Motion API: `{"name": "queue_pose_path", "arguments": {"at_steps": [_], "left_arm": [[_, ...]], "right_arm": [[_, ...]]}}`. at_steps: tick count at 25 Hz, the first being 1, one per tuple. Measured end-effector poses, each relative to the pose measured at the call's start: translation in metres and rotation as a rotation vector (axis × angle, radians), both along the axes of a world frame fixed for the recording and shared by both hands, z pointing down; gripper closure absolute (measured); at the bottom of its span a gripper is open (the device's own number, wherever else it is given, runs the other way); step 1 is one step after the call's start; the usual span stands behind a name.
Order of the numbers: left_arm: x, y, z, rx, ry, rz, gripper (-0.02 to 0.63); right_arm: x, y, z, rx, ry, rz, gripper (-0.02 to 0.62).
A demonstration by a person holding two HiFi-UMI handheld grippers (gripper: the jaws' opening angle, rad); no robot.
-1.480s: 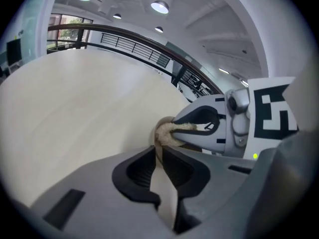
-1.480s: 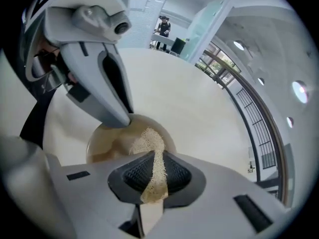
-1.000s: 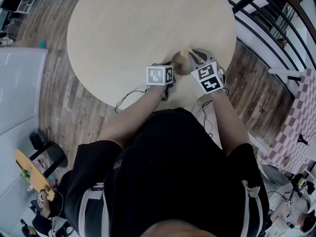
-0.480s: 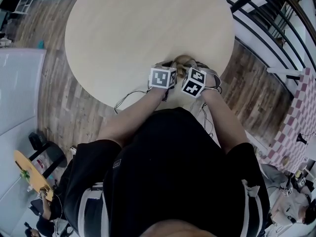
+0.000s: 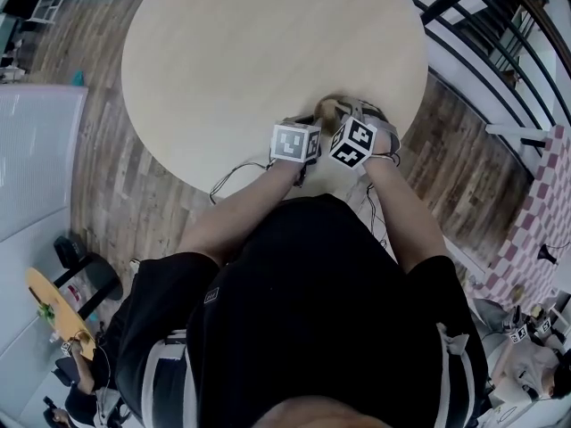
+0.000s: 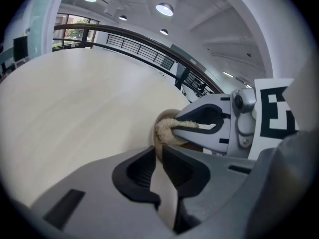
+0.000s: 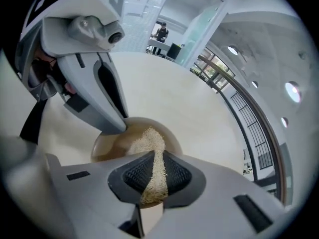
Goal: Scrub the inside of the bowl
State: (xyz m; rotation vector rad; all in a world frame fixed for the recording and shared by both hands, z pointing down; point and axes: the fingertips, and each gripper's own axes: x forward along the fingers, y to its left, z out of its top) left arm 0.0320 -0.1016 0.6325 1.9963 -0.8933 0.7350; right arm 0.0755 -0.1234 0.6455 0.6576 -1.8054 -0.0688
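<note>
While its jaws have just been easing apart a little, the left gripper [image 6: 158,154] has the thin rim of the bowl [image 7: 107,144] between its pads, and the rim fills the narrow gap, so the grip is on the bowl's left side. Beside it, the right gripper [image 7: 155,164] is closed tight on a beige fibrous scrubber [image 7: 147,141], pinched flat between the ribbed pads. The scrubber's free end fans out inside the bowl, against the inner wall on the side away from the left gripper. Both grippers slant down into the bowl, their marker cubes [image 5: 294,141] side by side just on the person's side of it. Under the bowl is a round pale wooden table [image 5: 268,52], with the bowl close to the table edge nearest the person. Beyond the bowl the tabletop is bare wood. Plank floor [image 5: 116,176] surrounds the table, and a dark railing [image 5: 482,52] runs past on the bowl's right.
</note>
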Motion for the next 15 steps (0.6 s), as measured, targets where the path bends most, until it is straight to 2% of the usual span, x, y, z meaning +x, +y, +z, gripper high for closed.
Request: {"name": "queue_pose_path", "arguments": {"at_steps": [4,6,10,12,15], "left_arm": [[0.004,0.004,0.002,-0.046,0.025,-0.020,0.557],[0.002,0.004,0.002,-0.058,0.030,-0.031,0.557],[0.002,0.002,0.007,-0.090,0.092,-0.076,0.557],[-0.002,0.001,0.000,-0.088,0.071,-0.079,0.557],[-0.007,-0.006,-0.004,-0.031,0.015,-0.043,0.555]], "right_arm": [[0.002,-0.011,-0.007,0.048,-0.052,0.056,0.535],[0.000,-0.014,-0.014,0.060,-0.113,0.098,0.535],[0.005,-0.020,-0.024,-0.031,-0.384,0.304,0.535],[0.012,-0.024,-0.027,-0.083,-0.529,0.417,0.535],[0.021,-0.029,-0.037,-0.133,-0.706,0.549,0.535]]}}
